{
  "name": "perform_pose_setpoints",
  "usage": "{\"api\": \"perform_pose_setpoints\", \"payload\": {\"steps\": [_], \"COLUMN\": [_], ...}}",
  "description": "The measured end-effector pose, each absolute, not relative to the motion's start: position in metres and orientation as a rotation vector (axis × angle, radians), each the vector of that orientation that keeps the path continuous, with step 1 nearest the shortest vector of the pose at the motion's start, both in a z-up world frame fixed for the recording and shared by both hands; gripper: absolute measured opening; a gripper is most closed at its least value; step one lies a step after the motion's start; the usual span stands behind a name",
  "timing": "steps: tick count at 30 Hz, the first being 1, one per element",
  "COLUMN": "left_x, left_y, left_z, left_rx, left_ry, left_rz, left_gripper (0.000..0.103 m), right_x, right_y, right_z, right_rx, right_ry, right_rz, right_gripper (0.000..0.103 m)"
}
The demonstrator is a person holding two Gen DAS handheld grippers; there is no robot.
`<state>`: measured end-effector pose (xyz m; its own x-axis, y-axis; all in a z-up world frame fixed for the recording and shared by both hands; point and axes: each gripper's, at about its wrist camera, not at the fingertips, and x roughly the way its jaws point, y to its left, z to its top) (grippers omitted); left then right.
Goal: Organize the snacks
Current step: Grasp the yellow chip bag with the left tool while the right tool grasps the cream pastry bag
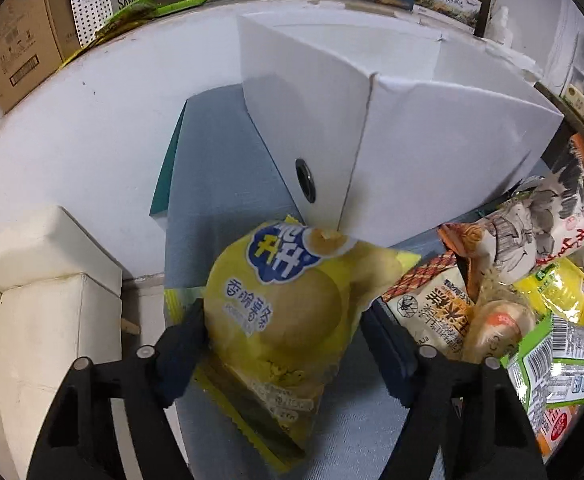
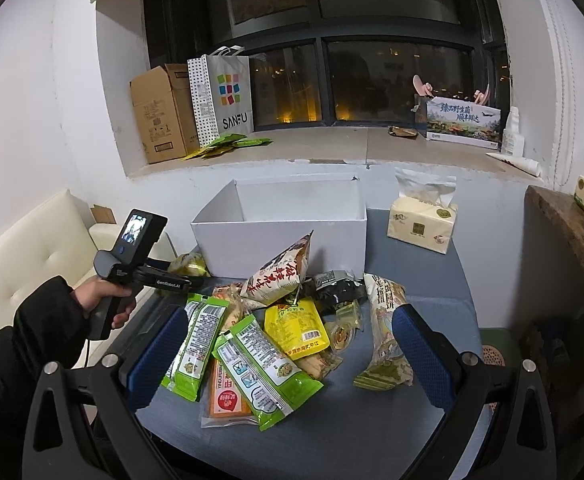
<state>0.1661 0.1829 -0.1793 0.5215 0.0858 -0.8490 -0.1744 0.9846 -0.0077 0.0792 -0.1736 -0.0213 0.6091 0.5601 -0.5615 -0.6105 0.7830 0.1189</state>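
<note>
A puffy yellow chip bag (image 1: 292,300) lies on the blue-grey table (image 2: 372,432) with its top against the corner of an open white box (image 1: 412,140). My left gripper (image 1: 282,310) straddles the bag from above, both fingertips touching its sides. The right wrist view shows the same yellow bag (image 2: 190,264) at the white box's (image 2: 276,240) left front corner. In front of the box lies a heap of snacks: two green packets (image 2: 268,372), a yellow pouch (image 2: 296,328), an orange pack (image 2: 224,396) and a red-lettered white bag (image 2: 280,276). My right gripper (image 2: 288,352) hovers open over this heap.
A tissue pack (image 2: 422,224) stands right of the box. A cream sofa (image 1: 44,300) borders the table's left side. On the windowsill behind are a cardboard carton (image 2: 160,112) and a paper shopping bag (image 2: 222,96). A wooden shelf (image 2: 564,216) stands at the right.
</note>
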Motion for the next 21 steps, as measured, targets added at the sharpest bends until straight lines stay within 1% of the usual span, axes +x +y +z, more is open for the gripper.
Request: {"api": "perform_pose_setpoints", "payload": {"steps": [1, 7, 15, 21], "left_x": [0.163, 0.122, 0.049, 0.016], "left_y": [0.184, 0.178, 0.122, 0.089], "left_z": [-0.178, -0.157, -0.092, -0.067], "left_rx": [-0.109, -0.137, -0.15, -0.174], "left_ry": [1.0, 0.879, 0.659, 0.577], "left_rz": [0.155, 0.138, 0.062, 0.001], "left_gripper": [0.064, 0.059, 0.059, 0.059], "right_x": [0.08, 0.08, 0.104, 0.163], "right_y": [-0.173, -0.174, -0.191, -0.199], "right_z": [-0.022, -0.022, -0.033, -0.07], "right_rx": [-0.088, -0.083, -0.059, -0.103], "right_ry": [0.62, 0.62, 0.633, 0.719], "right_rz": [0.676, 0.676, 0.612, 0.564], "right_gripper": [0.103, 0.103, 0.103, 0.103]}}
